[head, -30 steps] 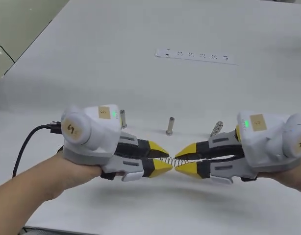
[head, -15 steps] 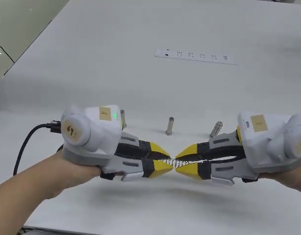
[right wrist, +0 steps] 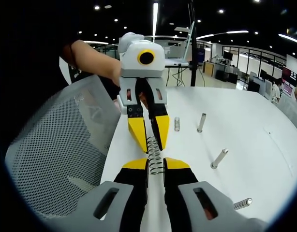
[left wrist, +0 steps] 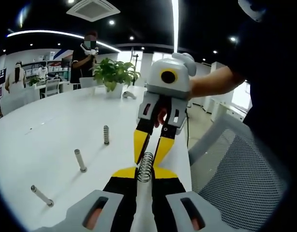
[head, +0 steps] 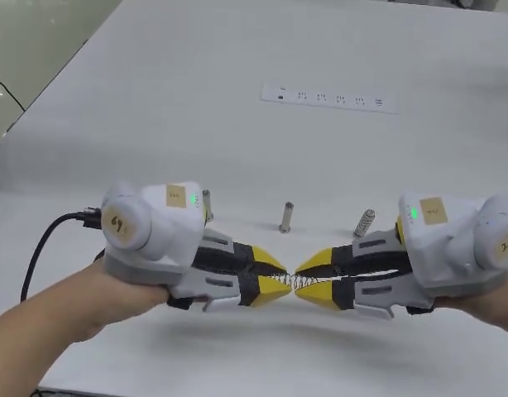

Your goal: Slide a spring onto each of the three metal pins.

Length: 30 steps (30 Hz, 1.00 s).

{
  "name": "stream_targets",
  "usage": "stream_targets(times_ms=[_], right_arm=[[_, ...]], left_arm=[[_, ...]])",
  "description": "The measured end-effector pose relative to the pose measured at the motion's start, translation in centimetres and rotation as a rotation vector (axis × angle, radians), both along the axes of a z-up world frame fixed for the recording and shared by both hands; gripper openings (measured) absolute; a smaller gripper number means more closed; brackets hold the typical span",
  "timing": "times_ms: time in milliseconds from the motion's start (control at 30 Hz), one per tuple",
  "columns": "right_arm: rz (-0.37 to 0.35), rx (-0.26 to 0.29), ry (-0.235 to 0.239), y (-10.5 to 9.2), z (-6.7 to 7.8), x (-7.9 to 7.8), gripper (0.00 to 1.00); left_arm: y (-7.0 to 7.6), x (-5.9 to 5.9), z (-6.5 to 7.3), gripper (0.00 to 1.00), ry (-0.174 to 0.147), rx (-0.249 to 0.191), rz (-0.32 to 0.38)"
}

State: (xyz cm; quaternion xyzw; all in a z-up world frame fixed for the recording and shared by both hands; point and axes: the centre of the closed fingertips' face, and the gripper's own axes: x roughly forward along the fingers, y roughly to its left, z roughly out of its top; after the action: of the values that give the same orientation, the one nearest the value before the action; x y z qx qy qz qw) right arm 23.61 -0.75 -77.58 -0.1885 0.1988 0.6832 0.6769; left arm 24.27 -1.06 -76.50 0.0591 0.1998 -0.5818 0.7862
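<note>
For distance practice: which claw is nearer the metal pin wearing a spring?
Right. The right claw is just in front of that metal pin; the left claw, farther left.

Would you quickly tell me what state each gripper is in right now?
Left gripper: closed on one end of the spring.
Right gripper: closed on the spring's other end.

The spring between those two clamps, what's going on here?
A person holds a gripper in each hand above a white table. The left gripper and right gripper meet tip to tip, both pinching one small spring. Behind them, the right-hand pin wears a spring; the middle pin and left-hand pin are bare.
</note>
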Motion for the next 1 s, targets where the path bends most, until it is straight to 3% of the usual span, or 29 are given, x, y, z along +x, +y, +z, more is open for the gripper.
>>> stream_targets(times_ms=[267,533,867,1000], right_arm=[[0.001,-0.034,-0.005,-0.6,-0.8,0.0,0.09],[0.015,-0.025,-0.03,-0.6,-0.2,0.0,0.08],[0.029,-0.003,-0.062,-0.3,1.5,0.5,0.08],[0.044,0.009,-0.082,0.4,2.5,0.0,0.08]], left_arm=[[0.2,-0.1,0.1,0.02,0.004,0.0,0.001],[0.1,-0.2,0.1,0.03,0.009,-0.002,0.006],[0.4,-0.2,0.1,0.02,0.002,0.001,0.005],[0.5,-0.3,-0.3,0.02,-0.002,0.018,0.005]])
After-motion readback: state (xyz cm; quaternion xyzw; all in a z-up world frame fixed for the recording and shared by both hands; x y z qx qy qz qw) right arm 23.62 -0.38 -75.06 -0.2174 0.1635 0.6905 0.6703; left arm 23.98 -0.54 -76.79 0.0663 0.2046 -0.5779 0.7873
